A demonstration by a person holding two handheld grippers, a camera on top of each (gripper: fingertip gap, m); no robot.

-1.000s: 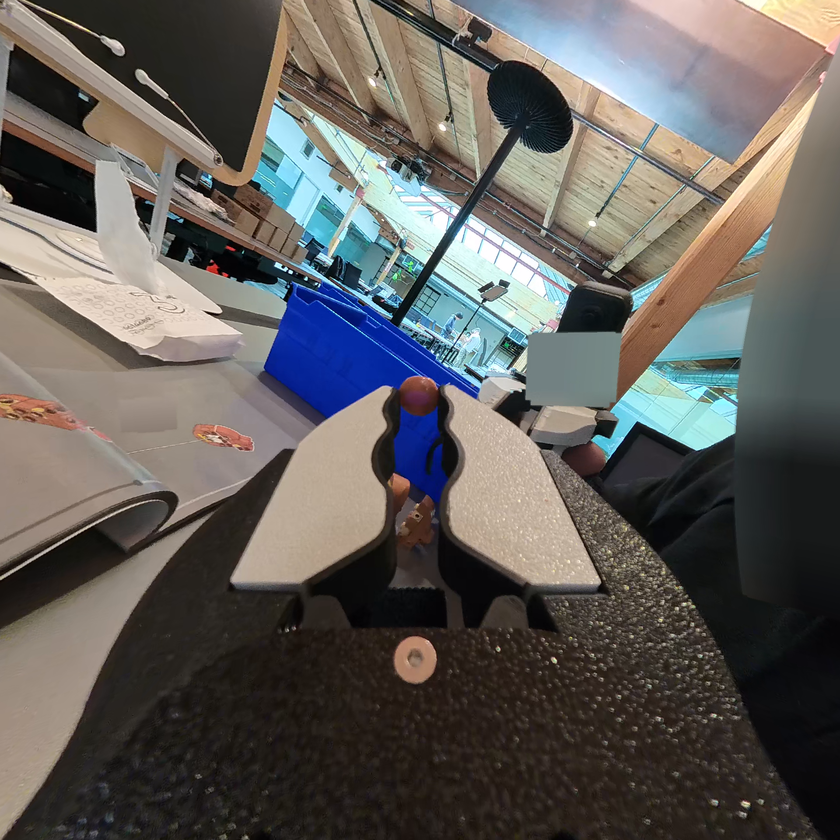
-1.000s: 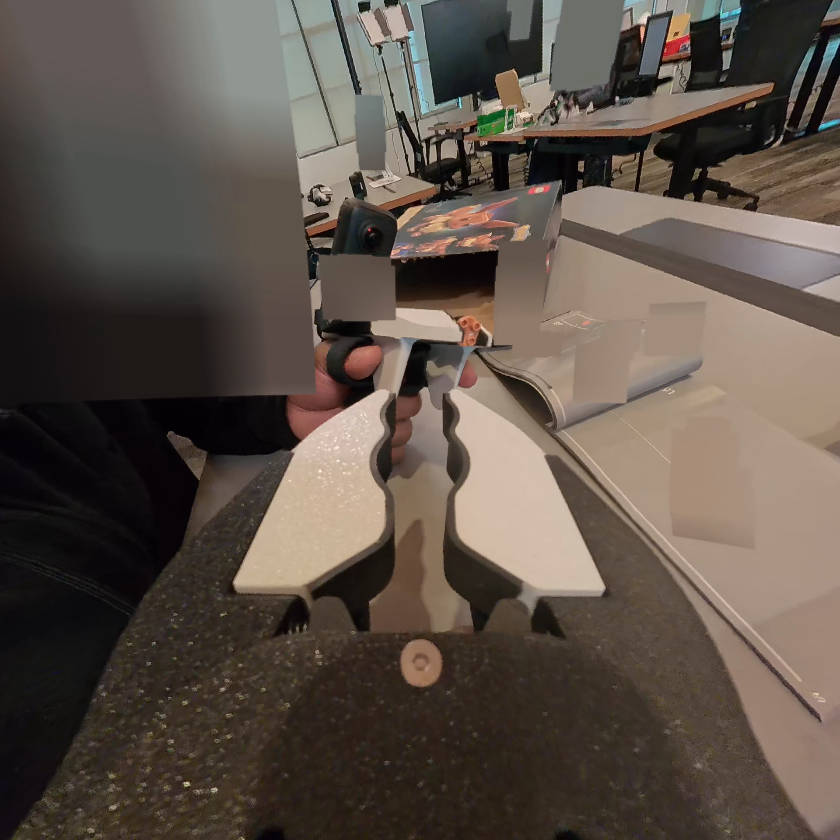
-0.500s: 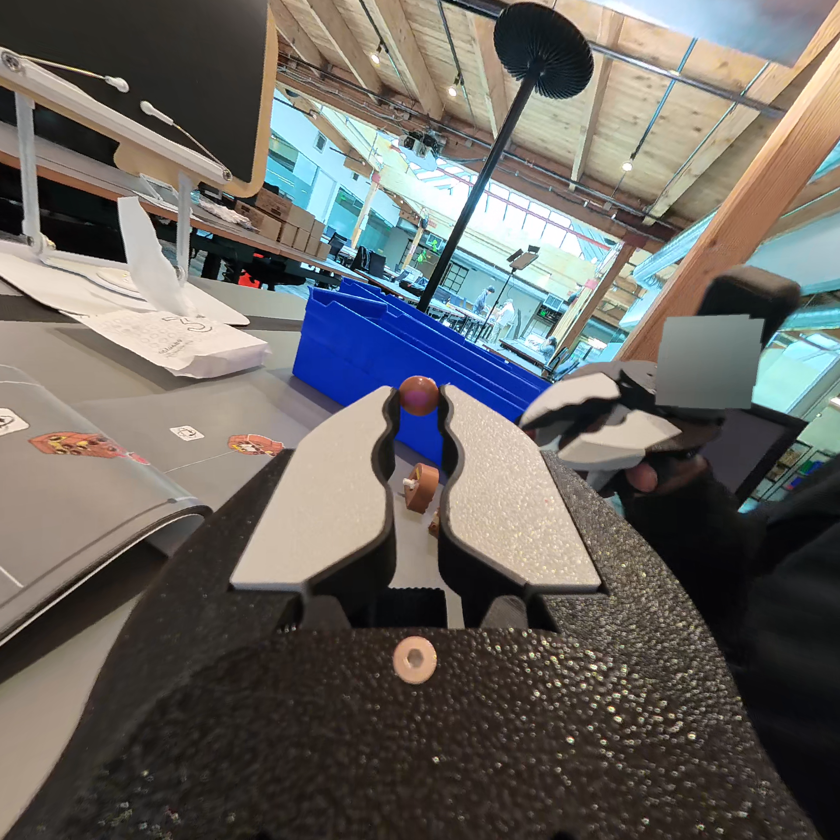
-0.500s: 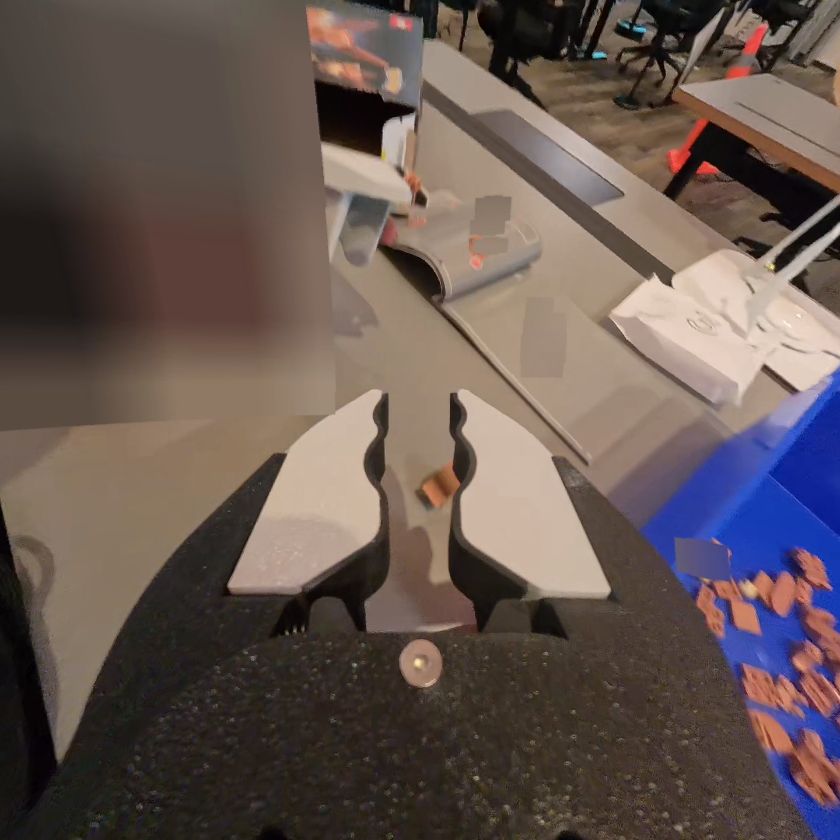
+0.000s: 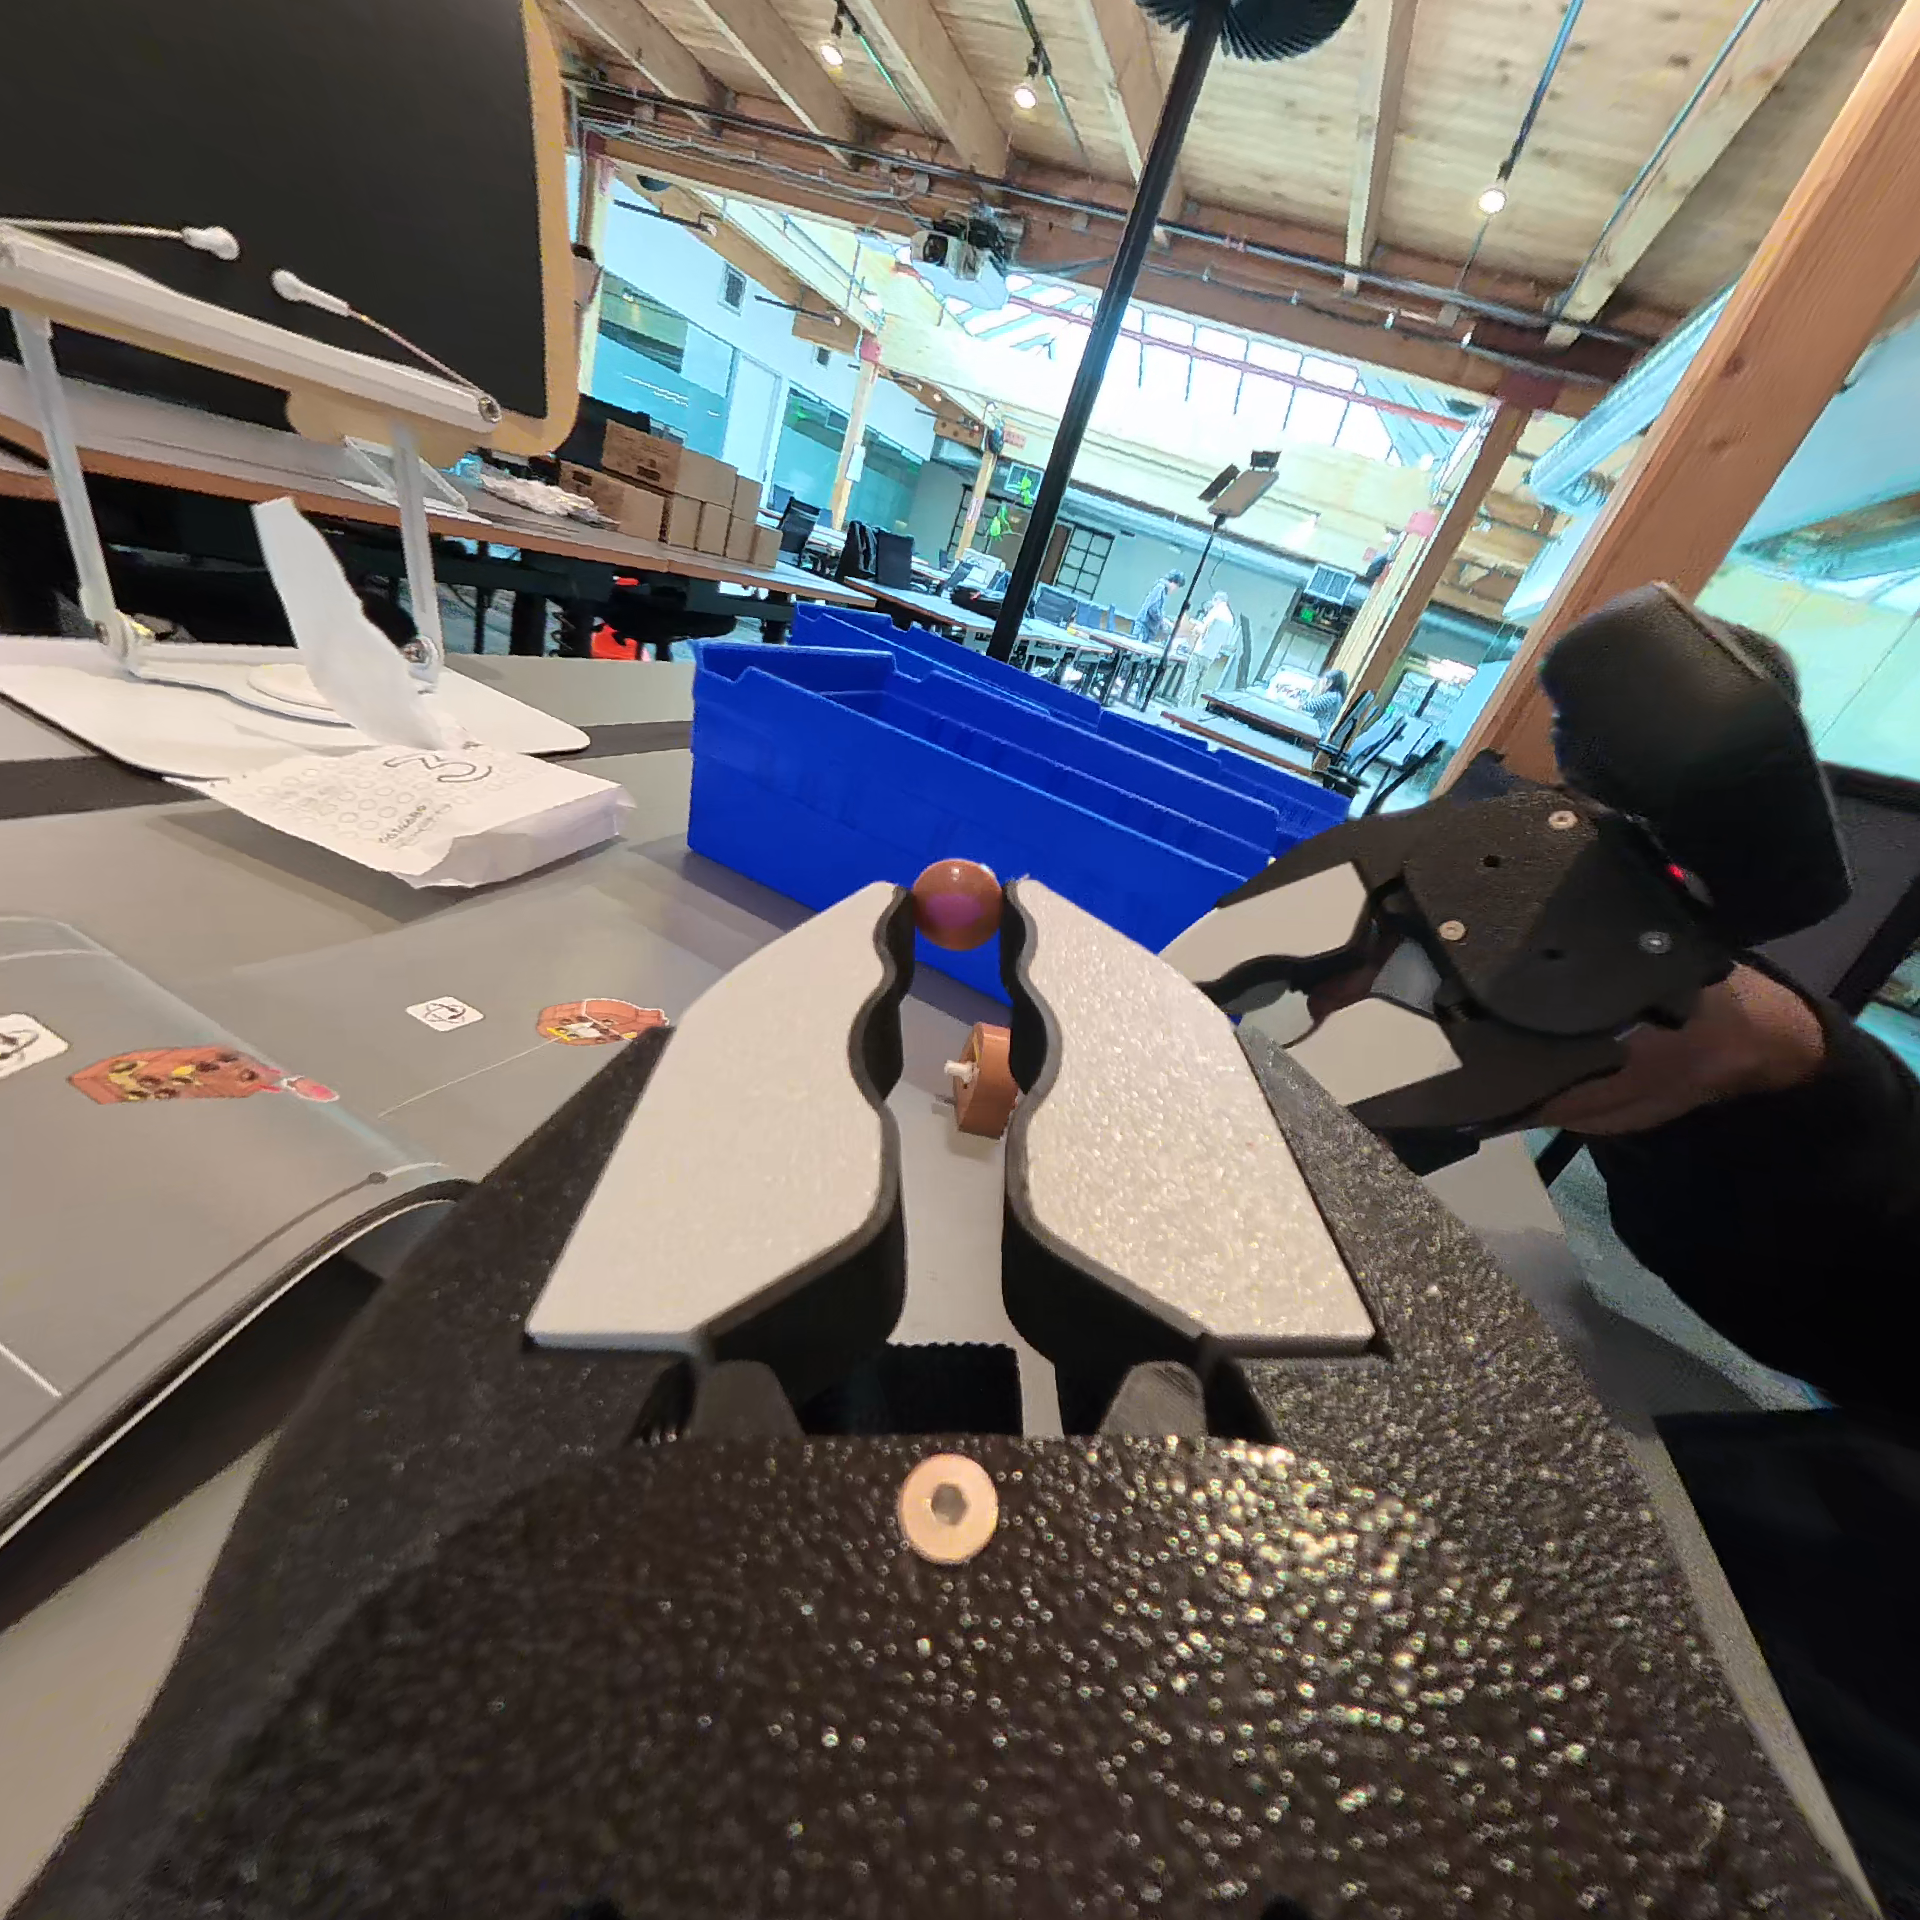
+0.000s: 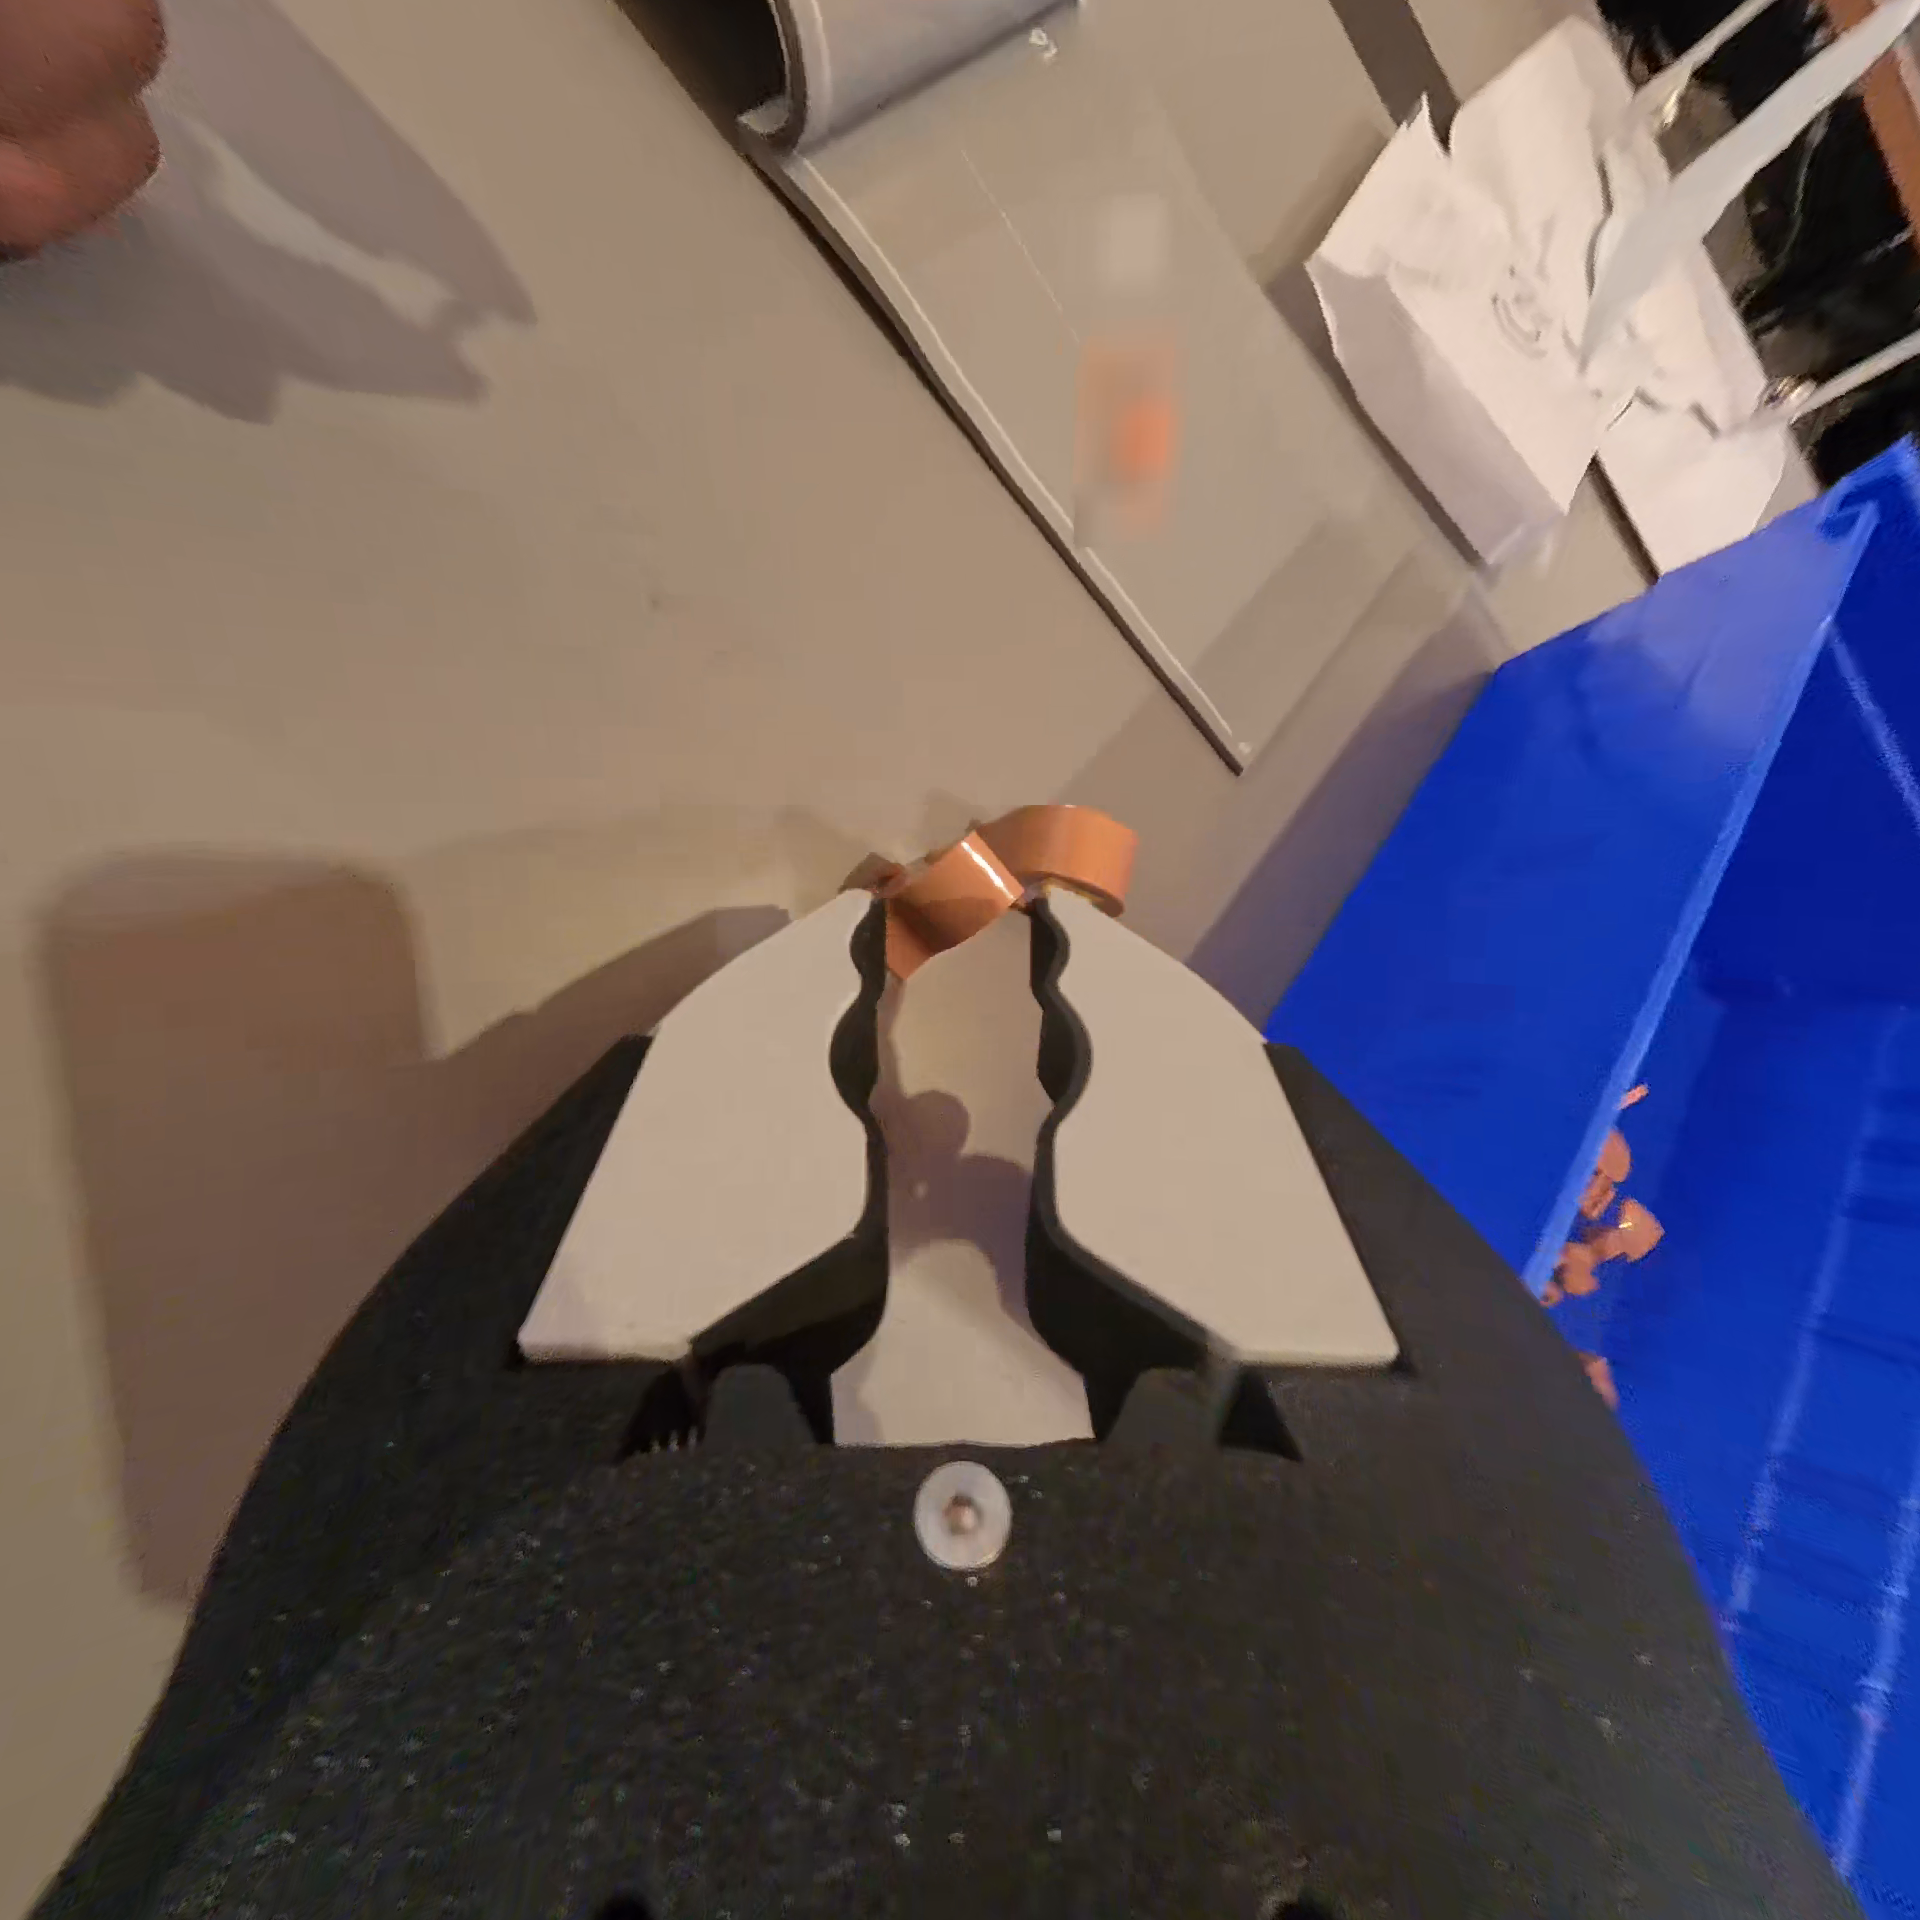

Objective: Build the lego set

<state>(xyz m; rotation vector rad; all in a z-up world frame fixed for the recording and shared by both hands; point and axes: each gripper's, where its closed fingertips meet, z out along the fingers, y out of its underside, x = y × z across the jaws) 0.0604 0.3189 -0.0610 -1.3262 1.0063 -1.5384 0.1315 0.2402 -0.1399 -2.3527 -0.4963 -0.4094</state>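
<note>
On the far left of the left wrist view, an open booklet (image 5: 156,1122) lies on the grey table (image 5: 582,935), its pages showing small brown drawings. Behind it sits a white paper bag (image 5: 436,810) in front of a white stand (image 5: 260,343). Further right stands a blue bin (image 5: 935,790).

My left tool (image 5: 957,906) is pinching a small brown ball (image 5: 956,904) right at its tips, both fingers pressed against its sides. Below the ball, on the table between the fingers, lies a small brown wheel-like piece (image 5: 985,1078) with a white peg.

To the right, my right tool (image 5: 1278,977) reaches down toward that same spot, held in my hand (image 5: 1704,1060).

In the right wrist view, my right tool (image 6: 956,914) is spread a little around a brown curved piece (image 6: 951,914) on the table. The piece touches the left fingertip; I cannot tell whether the right one presses on it. A second brown curved piece (image 6: 1070,847) sits just beyond. On the right, the blue bin (image 6: 1662,831) holds more brown pieces (image 6: 1610,1236).
</note>
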